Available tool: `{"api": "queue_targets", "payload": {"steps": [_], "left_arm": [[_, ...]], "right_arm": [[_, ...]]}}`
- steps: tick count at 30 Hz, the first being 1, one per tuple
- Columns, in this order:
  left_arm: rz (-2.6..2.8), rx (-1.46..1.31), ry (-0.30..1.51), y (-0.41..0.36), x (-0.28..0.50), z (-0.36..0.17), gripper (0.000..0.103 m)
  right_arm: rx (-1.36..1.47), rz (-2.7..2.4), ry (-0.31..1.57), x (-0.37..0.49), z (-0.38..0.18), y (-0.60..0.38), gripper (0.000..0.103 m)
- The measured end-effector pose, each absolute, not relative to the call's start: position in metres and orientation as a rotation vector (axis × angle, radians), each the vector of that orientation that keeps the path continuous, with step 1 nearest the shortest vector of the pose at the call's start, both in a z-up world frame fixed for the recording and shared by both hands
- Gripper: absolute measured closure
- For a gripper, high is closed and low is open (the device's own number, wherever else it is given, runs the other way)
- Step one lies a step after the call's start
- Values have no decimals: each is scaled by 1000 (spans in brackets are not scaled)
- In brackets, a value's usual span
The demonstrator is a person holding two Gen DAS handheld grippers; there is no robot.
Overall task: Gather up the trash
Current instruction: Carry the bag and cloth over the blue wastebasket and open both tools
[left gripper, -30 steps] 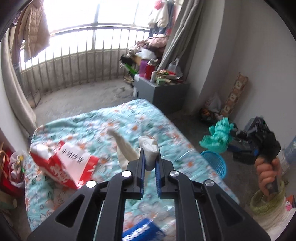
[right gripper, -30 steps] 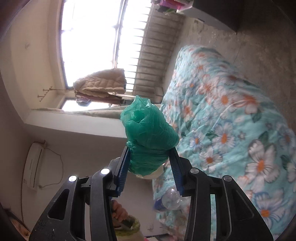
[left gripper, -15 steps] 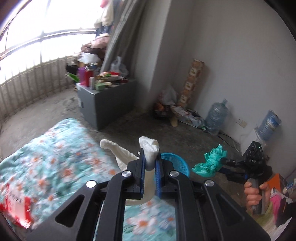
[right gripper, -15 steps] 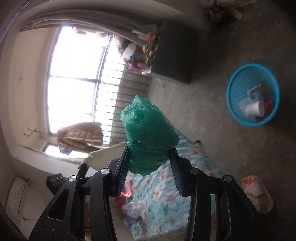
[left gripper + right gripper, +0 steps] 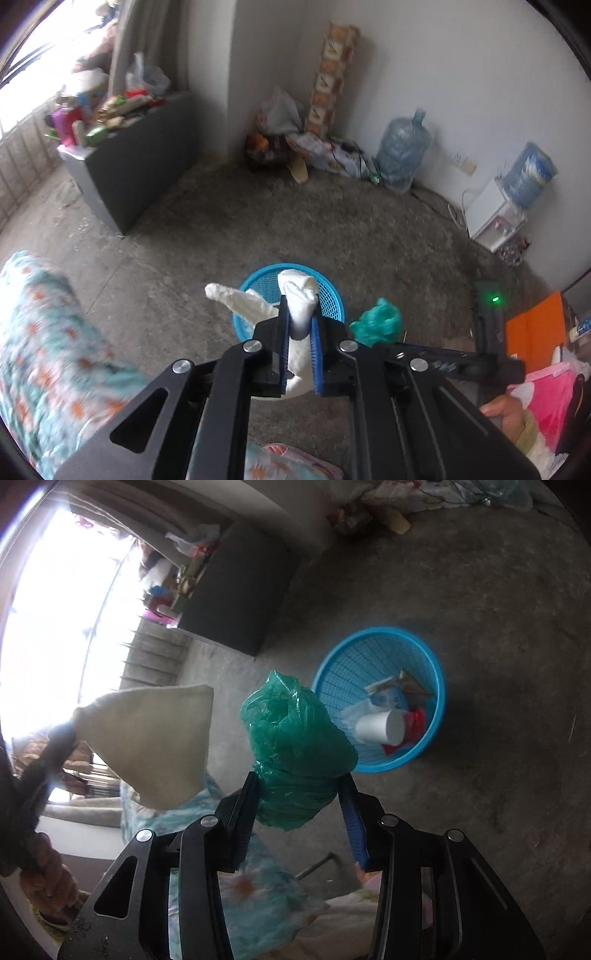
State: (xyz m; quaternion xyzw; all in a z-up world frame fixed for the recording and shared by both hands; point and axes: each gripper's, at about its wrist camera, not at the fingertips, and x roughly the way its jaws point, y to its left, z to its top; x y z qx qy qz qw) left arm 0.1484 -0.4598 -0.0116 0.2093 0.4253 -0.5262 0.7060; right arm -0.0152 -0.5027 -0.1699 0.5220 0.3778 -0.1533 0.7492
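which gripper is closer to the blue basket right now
Hard to call; probably the left. The left gripper, holding white cloth, lines up over the basket; the right gripper, holding a green bag, sits beside it.

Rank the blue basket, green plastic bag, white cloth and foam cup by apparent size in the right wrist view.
1. White cloth, green plastic bag and blue basket: roughly alike; bag and cloth are nearer the camera, so unranked.
2. Foam cup: clearly smallest.

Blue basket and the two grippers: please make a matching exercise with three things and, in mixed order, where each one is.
Things:
1. white cloth
2. green plastic bag
3. white foam cup

Places:
A. inside the blue basket
B. in the left gripper
C. in the right gripper

Pairs: 1-B, 2-C, 3-A
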Motion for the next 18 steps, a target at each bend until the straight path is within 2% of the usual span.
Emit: {"api": "queue_targets", "payload": {"steps": [4,6,7,8,9,11,13,18], "left_arm": [[-1178,505,978,-506,149,-40,92],[-1179,504,1001,-525,150,-55,89],[-1178,506,1032,-536,152,-67,74],[-1167,509,1060,-544,155,-78,63],[-1143,513,1074,-549,157,-87,46],[-1094,518,1088,-554,159,-100,44],[-1091,483,1123,-544,161,-98,44],[-1124,439,1044,-494,162,-45,36]], "right_arm": [[1094,-369,878,-11,-191,-525,59],[1092,-359,909,1,-207,-539,49],[1105,-379,918,5,-218,-545,43],[1110,-402,929,6,-229,-552,30],[1108,-438,950,7,-241,-557,29],[1131,-514,985,1,-259,-562,29],[1204,-528,940,-16,-262,-562,29],[1190,-524,810,-49,-225,-542,29]]}}
